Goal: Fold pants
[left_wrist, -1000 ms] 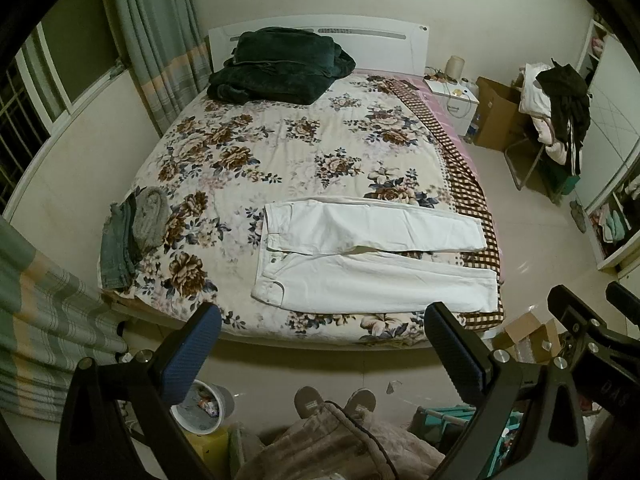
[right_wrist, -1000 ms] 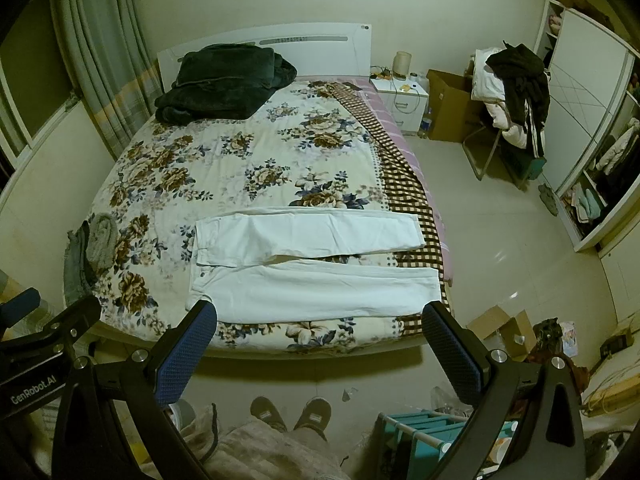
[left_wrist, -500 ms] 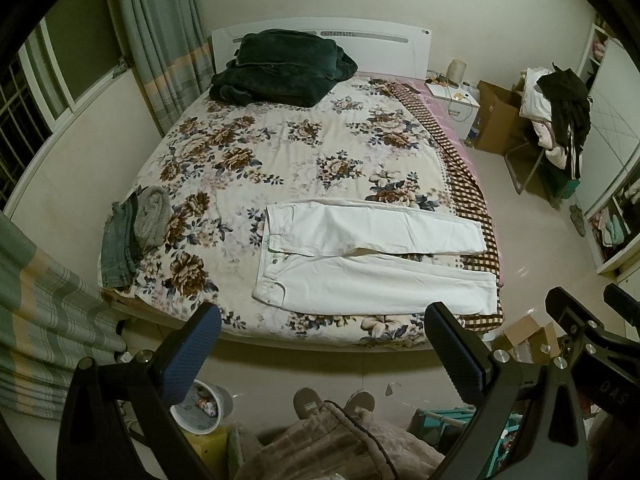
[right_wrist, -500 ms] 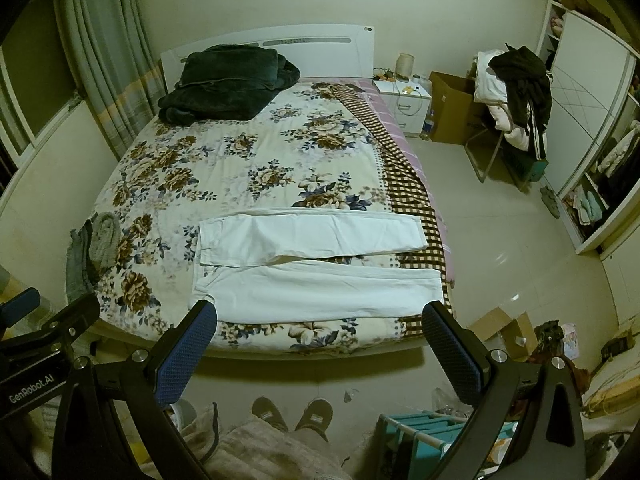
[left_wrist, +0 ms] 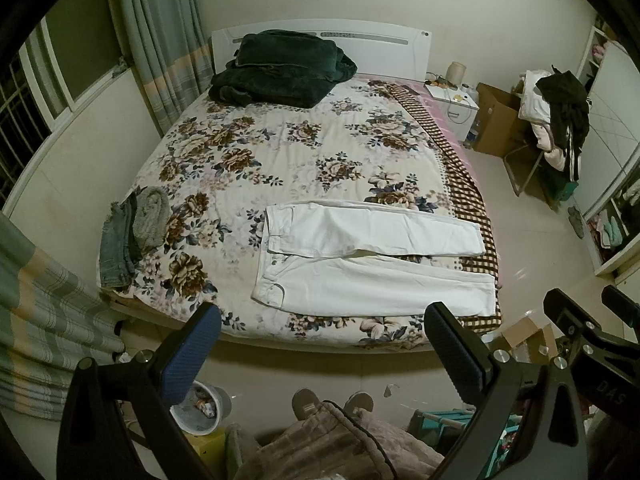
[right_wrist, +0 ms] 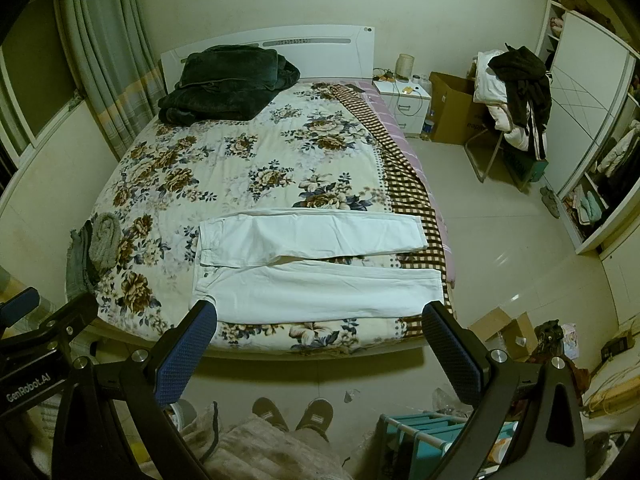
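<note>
I am holding my left claw (left_wrist: pixel 320 344) and right claw (right_wrist: pixel 320 340) spread and empty, off the bed's (left_wrist: pixel 320 152) foot edge. One pair of white pants (left_wrist: pixel 372 264) is lying near that edge, legs apart. Pinching one layer risks dragging them crooked. Two claws, two legs.

Floral bed (left_wrist: pixel 280 160), curtained window (left_wrist: pixel 48 80)
</note>
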The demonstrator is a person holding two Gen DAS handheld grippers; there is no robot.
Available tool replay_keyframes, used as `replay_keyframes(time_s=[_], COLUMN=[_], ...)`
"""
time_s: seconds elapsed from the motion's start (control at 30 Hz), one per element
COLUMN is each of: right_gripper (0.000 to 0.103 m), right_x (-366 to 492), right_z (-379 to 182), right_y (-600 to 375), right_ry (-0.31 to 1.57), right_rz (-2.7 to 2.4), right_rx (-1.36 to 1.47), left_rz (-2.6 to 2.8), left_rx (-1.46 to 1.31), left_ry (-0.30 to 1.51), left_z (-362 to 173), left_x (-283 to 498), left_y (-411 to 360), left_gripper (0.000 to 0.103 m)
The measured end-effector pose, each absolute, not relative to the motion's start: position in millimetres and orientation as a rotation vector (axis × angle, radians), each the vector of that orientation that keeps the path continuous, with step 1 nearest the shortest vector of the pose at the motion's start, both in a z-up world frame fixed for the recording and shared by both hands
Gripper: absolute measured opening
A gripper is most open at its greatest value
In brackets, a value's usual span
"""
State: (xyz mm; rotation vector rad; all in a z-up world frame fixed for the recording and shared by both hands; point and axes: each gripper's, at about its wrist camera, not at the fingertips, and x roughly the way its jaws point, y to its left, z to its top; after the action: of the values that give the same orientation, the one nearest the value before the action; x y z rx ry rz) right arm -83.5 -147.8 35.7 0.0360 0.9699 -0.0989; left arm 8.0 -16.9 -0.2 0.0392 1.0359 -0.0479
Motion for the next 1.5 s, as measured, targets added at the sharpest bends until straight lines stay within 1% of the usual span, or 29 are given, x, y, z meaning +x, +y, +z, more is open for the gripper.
replay_keyframes(time_s=[0.3,0.37,0.47,0.57,0.6,0.63,0.83,0.97,1.07,1.13,1.3,1.5], right_gripper=[0.103,0.103,0.103,0.103,0.103,0.103,0.103,0.103,0.103,0.103,0.103,0.103], right_x=[-83.8,-84.1,-78.3,-64.5,-56.6,-48.7,13.7,68.9,119.8,162.4,266.4,389.7], right_z=[35.6,44.2,41.1,18.1,13.1,0.7,-43.1,-84.2,-131.8,-173.0,-272.7,-386.1], right_y=[-146.8,-126.4,-116.3,-126.2,-127.6,-134.6,-173.5,-216.0,-255.3,-289.5,-358.4,-428.4], right_ry=[0.974,0.976,0.986,0.99,0.991,0.988,0.991,1.036,1.094,1.144,1.217,1.271], right_rz=[-0.098,-0.097,-0.112,-0.134,-0.159,-0.17,-0.31,-0.367,-0.41,-0.434,-0.482,-0.557], right_rx=[0.042,0.043,0.06,0.086,0.101,0.113,0.194,0.267,0.336,0.414,0.518,0.597], left_rz=[-0.05,-0.051,-0.031,-0.006,0.006,0.015,0.106,0.161,0.216,0.259,0.398,0.514], left_rx=[0.037,0.038,0.042,0.02,0.015,0.006,-0.038,-0.079,-0.103,-0.12,-0.213,-0.397], left_ry=[1.036,1.037,1.021,1.015,1.014,1.011,1.035,1.114,1.171,1.208,1.321,1.479], left_z=[-0.8,-1.1,-2.6,-15.3,-27.7,-28.9,-72.5,-108.0,-139.1,-163.1,-242.7,-356.4], left_x=[7.6,8.8,16.4,35.0,45.8,54.1,134.9,190.2,238.0,271.9,361.0,457.8], left_y=[-16.0,-17.2,-20.8,-20.7,0.2,3.8,30.9,37.5,34.6,35.0,41.3,49.4], left_gripper=[0.103,0.103,0.103,0.103,0.103,0.103,0.103,0.103,0.103,0.103,0.103,0.103])
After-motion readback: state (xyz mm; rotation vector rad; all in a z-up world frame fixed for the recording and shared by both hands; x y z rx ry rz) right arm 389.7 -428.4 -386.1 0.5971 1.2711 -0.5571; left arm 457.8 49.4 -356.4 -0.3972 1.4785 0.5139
